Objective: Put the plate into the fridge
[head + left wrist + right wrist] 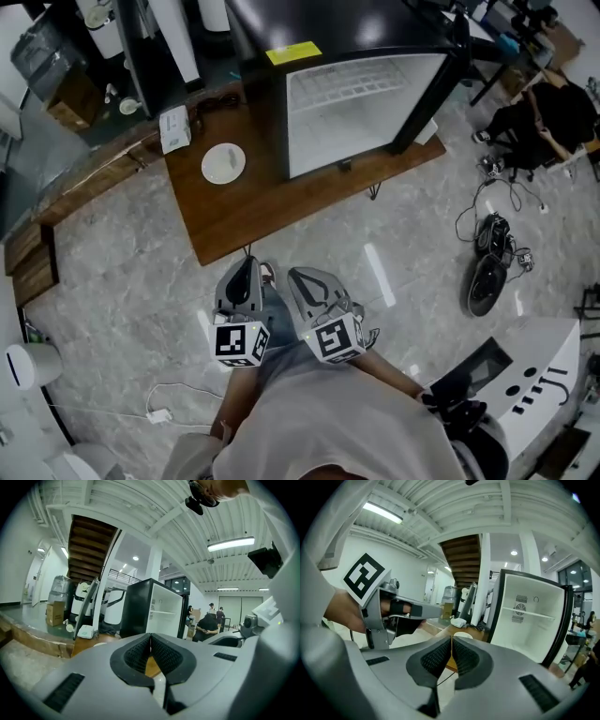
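The round white plate (223, 162) lies on the wooden table (272, 214), just left of the open fridge (356, 112), with bare wood around it. The fridge's smooth white inside has free room; its top is cut off. In front of the fridge, over the marbled floor (122, 309), the left gripper (246, 270) and the right gripper (300, 281) have their jaws closed on nothing.

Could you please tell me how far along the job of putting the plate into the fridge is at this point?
Done: the fridge stands open, ready to take the plate. In hand: nothing. The left gripper and right gripper are both shut and empty, held over the floor short of the table. Left: the plate lies untouched on the table beside the fridge; it has to be picked up and set inside.
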`<state>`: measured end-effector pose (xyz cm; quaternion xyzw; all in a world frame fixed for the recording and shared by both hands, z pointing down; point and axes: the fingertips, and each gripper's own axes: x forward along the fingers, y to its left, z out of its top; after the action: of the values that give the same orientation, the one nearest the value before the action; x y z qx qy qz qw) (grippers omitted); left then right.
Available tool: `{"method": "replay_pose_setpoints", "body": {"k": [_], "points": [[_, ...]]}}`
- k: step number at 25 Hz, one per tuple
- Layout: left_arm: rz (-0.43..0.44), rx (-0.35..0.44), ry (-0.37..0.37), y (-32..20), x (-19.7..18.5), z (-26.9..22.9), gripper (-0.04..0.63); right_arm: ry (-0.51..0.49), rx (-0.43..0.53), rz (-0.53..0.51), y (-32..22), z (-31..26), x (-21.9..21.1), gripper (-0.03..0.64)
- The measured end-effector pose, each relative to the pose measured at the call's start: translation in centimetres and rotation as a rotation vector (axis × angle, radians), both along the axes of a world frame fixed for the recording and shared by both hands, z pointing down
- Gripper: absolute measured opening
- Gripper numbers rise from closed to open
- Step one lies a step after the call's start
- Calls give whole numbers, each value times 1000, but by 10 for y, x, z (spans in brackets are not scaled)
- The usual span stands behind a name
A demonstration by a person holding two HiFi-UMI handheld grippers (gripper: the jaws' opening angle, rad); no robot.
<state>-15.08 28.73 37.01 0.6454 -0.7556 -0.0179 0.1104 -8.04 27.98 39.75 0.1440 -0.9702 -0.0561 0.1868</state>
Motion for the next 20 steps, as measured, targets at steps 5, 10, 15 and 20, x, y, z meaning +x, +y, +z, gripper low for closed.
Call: {"method": "replay_pose_setpoints", "body": {"k": [5,10,15,20], "points": [[29,-29,-28,-94,-210,7,18,66,-23,52,-98,6,-192,18],[75,-99,-130,-168,-364,49,18,100,-97,158,-168,39,-299,20],[281,-256,-230,-253,-483,117,18,118,-185,228,-199,77,-364,20],[496,-491,-266,-348,-534,213,18,163,-261,301,-230,121,-362,20]]}}
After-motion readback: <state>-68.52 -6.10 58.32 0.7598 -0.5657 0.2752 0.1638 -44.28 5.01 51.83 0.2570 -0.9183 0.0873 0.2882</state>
